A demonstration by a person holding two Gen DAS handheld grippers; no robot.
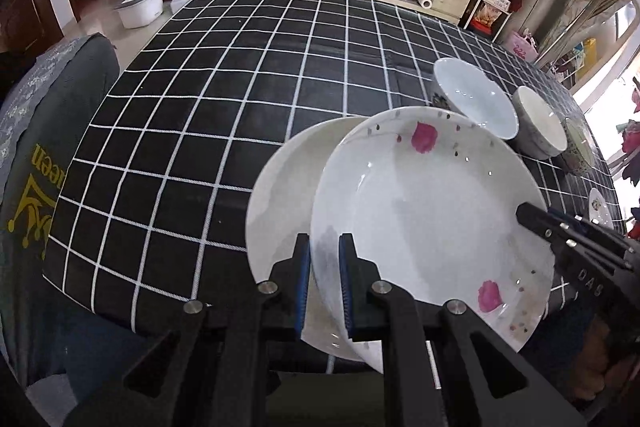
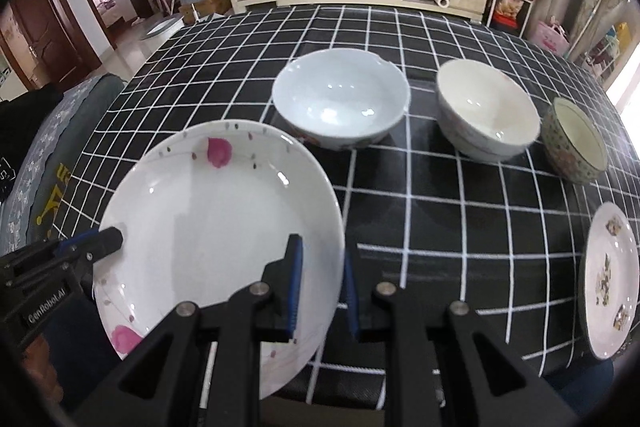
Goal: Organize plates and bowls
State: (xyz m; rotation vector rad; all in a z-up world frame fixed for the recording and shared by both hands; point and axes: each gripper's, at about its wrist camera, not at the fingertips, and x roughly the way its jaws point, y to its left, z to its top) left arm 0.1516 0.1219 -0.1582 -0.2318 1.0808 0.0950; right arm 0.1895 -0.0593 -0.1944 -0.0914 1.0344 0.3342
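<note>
Both grippers are on the flowered plate (image 2: 216,223) at once: the left gripper (image 1: 325,291) is clamped on its near-left rim, blue pads (image 1: 303,287) either side of the edge, and the right gripper (image 2: 322,291) is pinching the near-right rim the same way. The plate sits raised and tilted at the near edge of the checked tablecloth (image 1: 200,115), and in the left wrist view a plain white plate (image 1: 280,195) lies on the cloth just behind and under it, partly covered. That looks like the target (stacking plate on plate, I judge). To do it well, level the flowered plate first, centre it over the white one, and lower both sides together so neither rim digs in. Release only once it rests flat. Farther off stand a pale blue bowl (image 2: 340,99), a cream bowl (image 2: 486,111) and a patterned bowl (image 2: 576,141) in a row; a small decorated plate (image 2: 610,279) waits at the right.
</note>
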